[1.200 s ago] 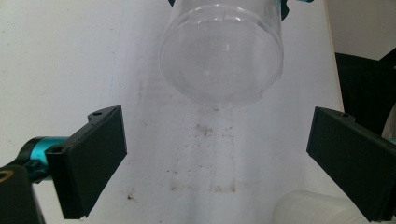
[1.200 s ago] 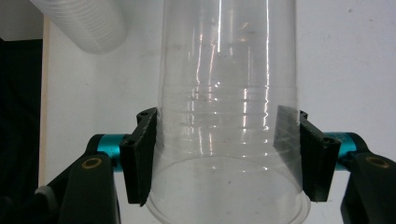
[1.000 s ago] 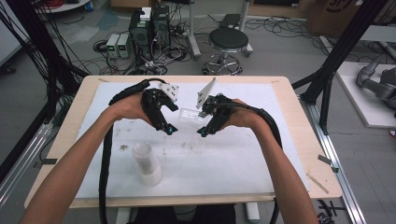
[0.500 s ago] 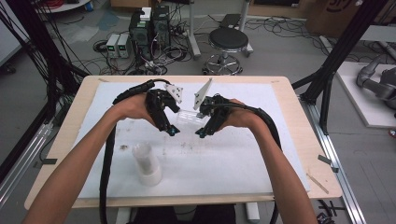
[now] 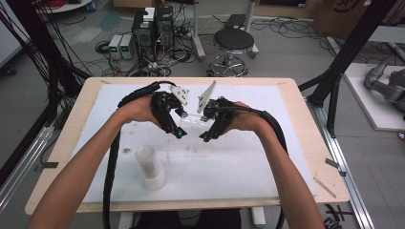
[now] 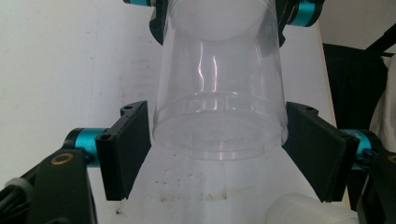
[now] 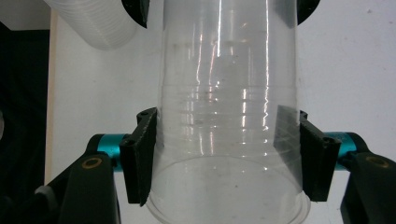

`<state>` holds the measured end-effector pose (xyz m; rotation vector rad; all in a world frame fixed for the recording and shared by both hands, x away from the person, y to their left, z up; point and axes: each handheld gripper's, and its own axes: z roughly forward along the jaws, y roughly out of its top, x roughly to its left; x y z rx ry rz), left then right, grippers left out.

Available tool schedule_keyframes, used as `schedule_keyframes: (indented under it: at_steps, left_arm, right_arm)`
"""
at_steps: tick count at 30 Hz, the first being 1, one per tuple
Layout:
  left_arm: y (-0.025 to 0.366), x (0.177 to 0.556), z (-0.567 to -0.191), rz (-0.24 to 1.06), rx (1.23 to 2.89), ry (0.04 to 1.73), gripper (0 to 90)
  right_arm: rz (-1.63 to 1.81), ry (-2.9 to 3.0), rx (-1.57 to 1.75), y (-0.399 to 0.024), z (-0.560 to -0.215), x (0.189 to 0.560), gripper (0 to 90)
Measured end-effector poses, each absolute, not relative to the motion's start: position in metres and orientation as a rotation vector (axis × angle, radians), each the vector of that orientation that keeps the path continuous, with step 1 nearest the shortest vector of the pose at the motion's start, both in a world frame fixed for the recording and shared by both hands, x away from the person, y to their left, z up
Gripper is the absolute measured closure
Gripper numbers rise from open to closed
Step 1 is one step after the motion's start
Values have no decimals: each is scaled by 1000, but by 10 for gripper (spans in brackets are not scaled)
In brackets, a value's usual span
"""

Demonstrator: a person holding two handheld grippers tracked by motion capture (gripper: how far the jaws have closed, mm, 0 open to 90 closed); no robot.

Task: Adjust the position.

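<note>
Clear cup (image 5: 192, 123) held sideways, left tool (image 5: 177, 132), right tool (image 5: 206, 136)

Both tongs — left tongs (image 5: 178, 134), right tongs (image 5: 205, 137) — have sunk slightly with the clear cup (image 5: 193, 122).

A lab or robotics workspace is showing: black frame posts (image 5: 351, 45) are flanking a wooden table (image 5: 329, 157), cables (image 5: 43, 52) are sprawling over the grey floor, computer towers (image 5: 153, 26) and a stool (image 5: 233, 45) are standing behind.
</note>
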<state>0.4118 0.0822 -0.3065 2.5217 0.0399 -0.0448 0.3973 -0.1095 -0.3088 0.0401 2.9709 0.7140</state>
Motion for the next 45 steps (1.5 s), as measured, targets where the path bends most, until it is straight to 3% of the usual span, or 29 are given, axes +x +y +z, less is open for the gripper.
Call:
schedule_keyframes:
  at_steps: [13, 20, 27, 45]
  left_arm:
    - [82, 410, -310, -44, 2512, 26, 408]
    - [83, 409, -308, -27, 2503, 16, 419]
    - [85, 409, -306, -11, 2500, 7, 420]
    - [104, 410, -317, -14, 2414, 49, 421]
  right_arm:
    - [703, 2982, 24, -105, -312, 397, 337]
    - [709, 2973, 19, -105, -312, 397, 324]
    - [730, 2967, 25, -106, -314, 397, 140]
    - [1026, 2878, 78, -134, -307, 400, 133]
